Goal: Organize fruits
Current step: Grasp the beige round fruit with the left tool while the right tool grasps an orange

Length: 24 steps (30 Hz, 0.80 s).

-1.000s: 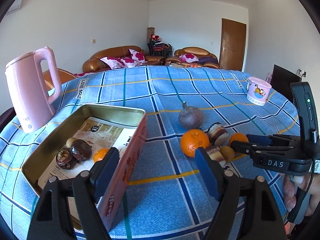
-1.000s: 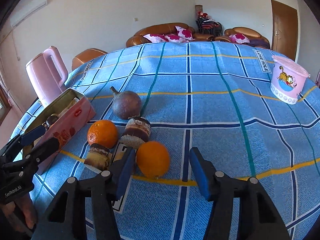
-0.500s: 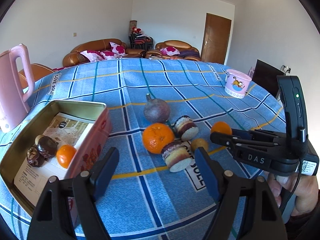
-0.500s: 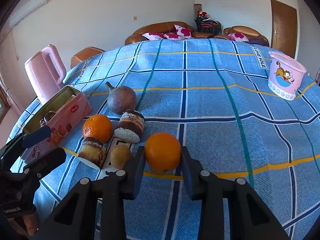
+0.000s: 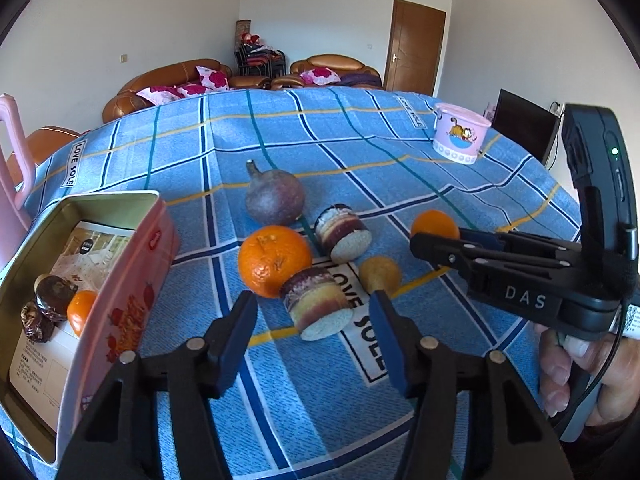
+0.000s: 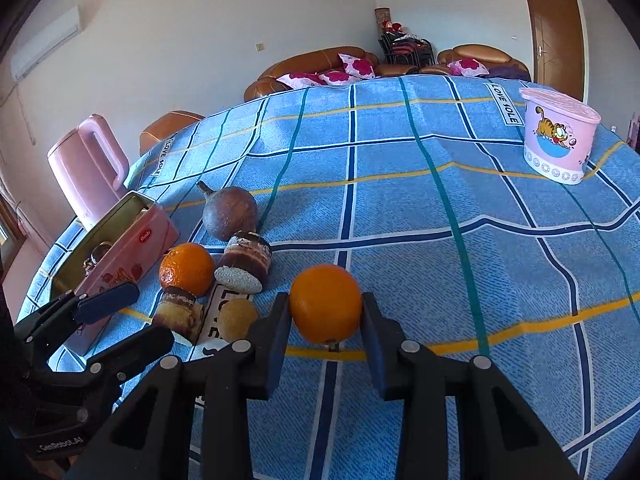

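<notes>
**Right claw clamped on smooth orange; left claw wide over cake roll**

Since the earlier frames, the right claw (image 6: 325, 312) has gone from straddling the smooth orange (image 6: 325, 302) with a gap to pinching it, both blue pads touching its sides. From the left wrist view the same orange (image 5: 434, 224) shows just behind the right claw's tips. Whether the fruit is lifted off the cloth: cannot tell.

Left claw (image 5: 314, 312) has swung rightward, away from the tin (image 5: 120, 280); its fingers stand wide apart, holding nothing, with the near cake roll (image 5: 318, 306) just ahead between them.

Cluster on the tabletop (image 6: 500, 264): dimpled orange (image 5: 274, 260) touching the near cake roll; second cake roll (image 5: 342, 232) behind; passion fruit (image 5: 274, 198) farther back; small brown fruit (image 5: 380, 274) beside the "LOVE SOLE" label.

Tin sits open at the left, near the tabletop edge, holding a small orange fruit (image 5: 80, 310) and dark pieces (image 5: 48, 306). Pink kettle (image 6: 90, 168) behind it. Cartoon tub (image 6: 558, 136) stands far right, well apart, with bare cloth between it and the cluster.
</notes>
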Each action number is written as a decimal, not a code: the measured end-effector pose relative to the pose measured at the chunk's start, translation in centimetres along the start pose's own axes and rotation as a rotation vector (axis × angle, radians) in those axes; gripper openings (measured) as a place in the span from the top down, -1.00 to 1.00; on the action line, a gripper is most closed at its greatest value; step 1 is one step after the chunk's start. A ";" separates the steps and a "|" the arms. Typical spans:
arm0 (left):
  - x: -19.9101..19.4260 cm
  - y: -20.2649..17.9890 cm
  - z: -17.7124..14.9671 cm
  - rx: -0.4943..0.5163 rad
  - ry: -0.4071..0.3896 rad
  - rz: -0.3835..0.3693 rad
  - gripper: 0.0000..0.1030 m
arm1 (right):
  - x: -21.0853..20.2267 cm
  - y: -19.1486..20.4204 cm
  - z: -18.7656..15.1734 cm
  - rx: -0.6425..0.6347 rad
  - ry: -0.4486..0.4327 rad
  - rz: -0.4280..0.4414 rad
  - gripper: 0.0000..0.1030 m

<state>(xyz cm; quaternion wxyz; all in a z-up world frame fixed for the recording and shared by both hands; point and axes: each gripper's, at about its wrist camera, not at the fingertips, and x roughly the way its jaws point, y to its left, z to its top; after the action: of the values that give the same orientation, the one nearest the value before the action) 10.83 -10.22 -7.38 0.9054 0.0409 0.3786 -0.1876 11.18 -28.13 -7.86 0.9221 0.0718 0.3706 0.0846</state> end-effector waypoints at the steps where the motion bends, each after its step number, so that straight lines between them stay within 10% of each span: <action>1: 0.4 0.0 0.1 0.003 0.020 -0.005 -0.13 | 0.0 0.0 0.0 -0.001 -0.003 -0.001 0.29; 6: 0.8 0.6 0.1 -0.035 0.035 -0.037 0.19 | -0.2 0.1 0.0 -0.008 -0.008 -0.001 0.29; 24: -1.5 0.7 -0.4 -0.030 -0.095 -0.021 0.26 | -1.4 0.7 -0.2 -0.042 -0.074 0.039 0.29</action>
<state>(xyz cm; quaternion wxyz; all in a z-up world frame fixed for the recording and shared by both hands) 9.84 -8.99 -6.68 0.9208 0.0143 0.3385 -0.1930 9.98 -27.73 -6.89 0.9347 0.0624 0.3329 0.1075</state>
